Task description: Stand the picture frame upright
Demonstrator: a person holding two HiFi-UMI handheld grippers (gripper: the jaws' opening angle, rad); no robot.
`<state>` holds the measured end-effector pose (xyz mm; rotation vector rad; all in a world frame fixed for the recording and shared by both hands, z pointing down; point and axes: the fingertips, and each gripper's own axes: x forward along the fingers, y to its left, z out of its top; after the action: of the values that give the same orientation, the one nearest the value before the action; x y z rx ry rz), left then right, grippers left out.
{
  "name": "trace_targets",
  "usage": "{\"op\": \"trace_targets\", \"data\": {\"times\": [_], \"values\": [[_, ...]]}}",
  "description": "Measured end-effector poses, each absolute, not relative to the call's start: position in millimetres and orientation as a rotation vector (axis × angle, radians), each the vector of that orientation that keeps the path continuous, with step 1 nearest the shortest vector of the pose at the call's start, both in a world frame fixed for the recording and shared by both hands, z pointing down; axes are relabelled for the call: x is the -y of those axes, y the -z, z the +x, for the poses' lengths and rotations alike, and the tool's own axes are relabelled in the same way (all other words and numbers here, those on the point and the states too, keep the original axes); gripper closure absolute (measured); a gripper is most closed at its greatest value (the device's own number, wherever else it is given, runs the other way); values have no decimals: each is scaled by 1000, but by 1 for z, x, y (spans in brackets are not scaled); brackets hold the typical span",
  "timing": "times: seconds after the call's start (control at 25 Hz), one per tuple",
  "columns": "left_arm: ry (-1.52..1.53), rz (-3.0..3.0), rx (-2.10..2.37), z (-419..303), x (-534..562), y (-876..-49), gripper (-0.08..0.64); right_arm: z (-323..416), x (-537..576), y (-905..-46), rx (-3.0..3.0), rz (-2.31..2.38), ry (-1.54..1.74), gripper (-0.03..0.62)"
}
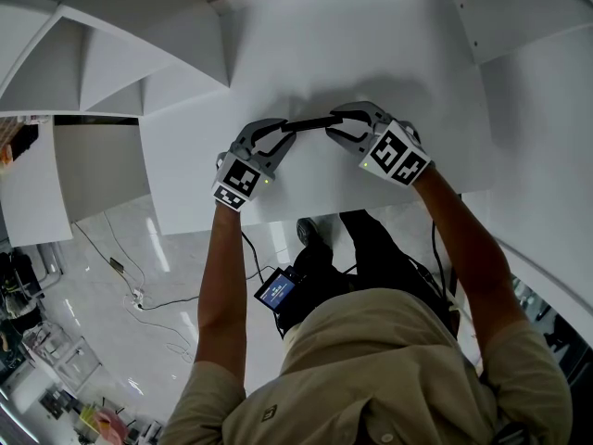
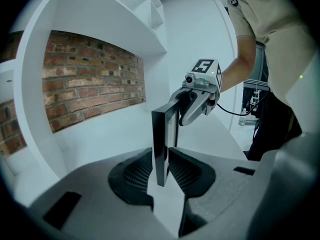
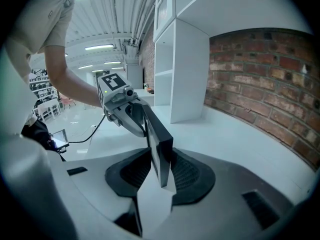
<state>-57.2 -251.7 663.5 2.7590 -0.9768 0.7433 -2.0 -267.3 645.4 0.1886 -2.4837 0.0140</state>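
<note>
A thin black picture frame [image 1: 310, 123] stands on edge on the white table [image 1: 371, 54], seen from above as a narrow bar between both grippers. My left gripper [image 1: 281, 133] is shut on the frame's left end [image 2: 160, 144], with both pads pressed against it. My right gripper [image 1: 332, 125] has the other end [image 3: 159, 136] between its jaws. Its pads sit close beside the frame, with a slight gap on the left side, so it reads as open. Each gripper view shows the opposite gripper at the frame's far end.
White shelf units [image 1: 111, 44] stand to the left and a white panel [image 1: 528, 26] to the right. A brick wall [image 3: 270, 84] lies behind the table. The table's near edge [image 1: 278, 219] is just below the grippers, with cables on the floor [image 1: 139, 295].
</note>
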Motion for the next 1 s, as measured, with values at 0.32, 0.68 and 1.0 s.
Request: {"op": "trace_targets", "data": {"times": [0.32,0.68,1.0], "values": [[-738,2756,978,-60,250,-662,472,-3,266,-647,2476,189,-25,458],[-740,2767,962,-59,251,-662,472,-5,266,-649,2471,194,-27,453],[-744,2759,970,-65,248,-661,472,1,265,-651,2459,206,-38,439]]}}
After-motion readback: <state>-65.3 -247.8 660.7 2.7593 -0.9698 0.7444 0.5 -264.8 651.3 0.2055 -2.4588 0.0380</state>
